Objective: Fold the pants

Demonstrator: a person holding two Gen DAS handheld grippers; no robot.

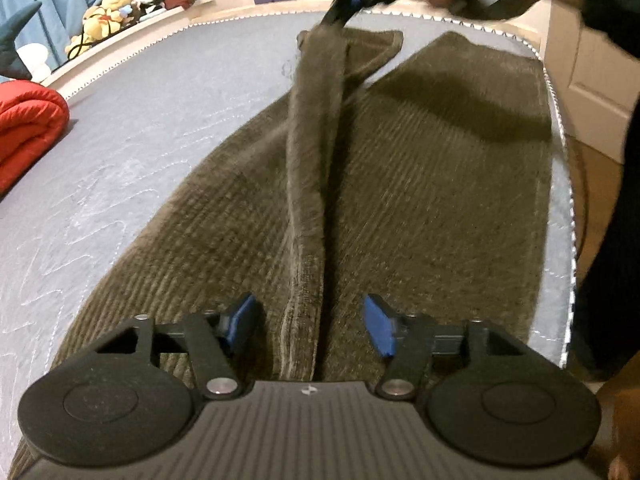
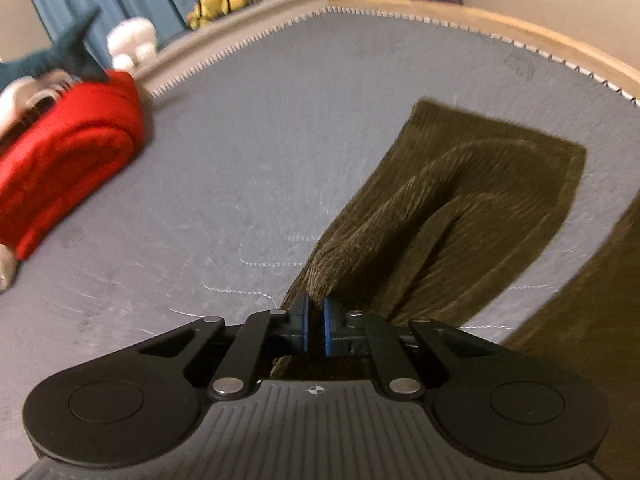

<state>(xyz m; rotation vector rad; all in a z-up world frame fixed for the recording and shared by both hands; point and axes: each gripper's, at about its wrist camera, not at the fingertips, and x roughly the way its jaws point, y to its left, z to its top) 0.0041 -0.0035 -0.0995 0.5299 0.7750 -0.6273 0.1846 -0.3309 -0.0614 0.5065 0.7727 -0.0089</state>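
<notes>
Partly blurred pants (image 1: 420, 200), waistband cropped

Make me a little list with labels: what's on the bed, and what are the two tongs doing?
surface: grey mattress
clothing: brown corduroy pants spread on the mattress
raised part: a long ridge of the pants' fabric lifted along the middle
left tongs: open, one pad on each side of the ridge, not pressing it
right tongs: shut on the pants, pinching the fabric edge
also on bed: red folded blanket, apart from the pants
behind bed: stuffed toys on a ledge
</notes>
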